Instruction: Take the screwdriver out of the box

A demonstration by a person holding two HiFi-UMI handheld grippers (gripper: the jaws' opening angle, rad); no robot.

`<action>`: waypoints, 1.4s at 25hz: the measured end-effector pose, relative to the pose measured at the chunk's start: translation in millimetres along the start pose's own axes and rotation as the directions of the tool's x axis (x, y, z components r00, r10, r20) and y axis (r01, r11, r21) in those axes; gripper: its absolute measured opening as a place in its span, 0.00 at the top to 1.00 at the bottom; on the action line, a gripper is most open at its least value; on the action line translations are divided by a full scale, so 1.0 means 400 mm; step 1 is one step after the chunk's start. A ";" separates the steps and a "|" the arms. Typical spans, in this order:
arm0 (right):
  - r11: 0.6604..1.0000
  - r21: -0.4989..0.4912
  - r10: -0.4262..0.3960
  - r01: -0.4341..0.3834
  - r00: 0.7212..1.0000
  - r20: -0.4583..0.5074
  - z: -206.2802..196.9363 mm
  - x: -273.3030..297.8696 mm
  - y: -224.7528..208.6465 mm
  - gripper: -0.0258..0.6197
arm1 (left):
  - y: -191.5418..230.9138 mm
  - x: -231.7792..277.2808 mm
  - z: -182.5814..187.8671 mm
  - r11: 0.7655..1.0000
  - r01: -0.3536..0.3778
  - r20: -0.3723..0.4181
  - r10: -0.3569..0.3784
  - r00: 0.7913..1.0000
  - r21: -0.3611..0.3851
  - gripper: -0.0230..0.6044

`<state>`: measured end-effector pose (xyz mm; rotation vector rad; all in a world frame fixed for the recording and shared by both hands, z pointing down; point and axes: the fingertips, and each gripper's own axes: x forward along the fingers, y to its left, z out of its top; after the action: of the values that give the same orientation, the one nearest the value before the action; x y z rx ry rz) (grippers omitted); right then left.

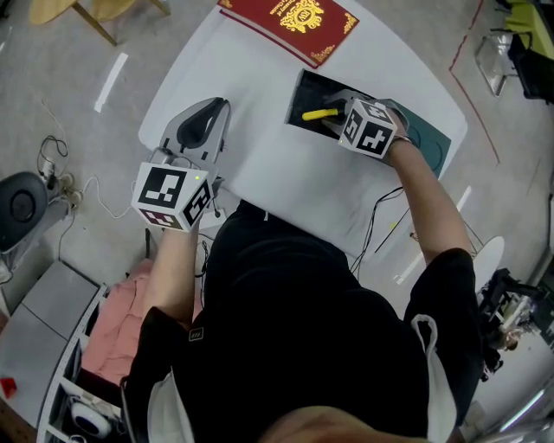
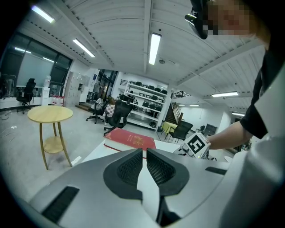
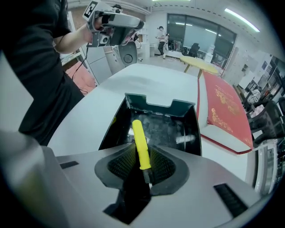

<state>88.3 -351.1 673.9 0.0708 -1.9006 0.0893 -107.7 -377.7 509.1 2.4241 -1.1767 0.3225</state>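
A yellow-handled screwdriver [image 1: 318, 113] lies in an open black box [image 1: 303, 93] on the white table [image 1: 286, 173]. My right gripper [image 1: 334, 121] points steeply down into the box. In the right gripper view the yellow handle [image 3: 139, 140] runs between the two pads of that gripper [image 3: 142, 150], which close against it on both sides, the dark shaft pointing back toward the camera. The box wall [image 3: 158, 106] rises just behind. My left gripper [image 1: 212, 111] hovers over the table's left edge, jaws together with nothing between them [image 2: 144, 151].
A red book [image 1: 290, 22] lies at the far end of the table, right beside the box [image 3: 222, 111]. The box's teal lid [image 1: 430, 138] lies open to the right. A small metal part [image 3: 185, 139] sits inside the box. A yellow round table [image 2: 50, 113] stands off the table's far left.
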 end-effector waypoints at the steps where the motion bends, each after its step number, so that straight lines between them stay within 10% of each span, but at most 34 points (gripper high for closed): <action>1: 1.000 0.006 0.011 -0.011 1.000 -0.001 0.000 0.002 0.006 0.80 | -0.001 -0.009 0.001 1.000 -0.002 0.002 0.002 1.000 0.002 0.90; 17: 0.955 0.220 -0.228 0.200 0.968 0.107 0.065 -0.157 -0.003 0.84 | -0.042 -0.185 0.061 0.999 -0.001 0.089 -0.003 0.996 0.041 0.90; 35: 0.786 0.598 -0.481 0.157 0.762 0.433 0.165 -0.484 0.180 0.84 | -0.151 -0.316 0.107 0.989 0.091 0.147 -0.108 0.983 0.120 0.90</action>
<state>82.4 -284.9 467.4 0.9177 -2.3760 0.3901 -136.8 -277.4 406.5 2.6366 -1.1218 0.1787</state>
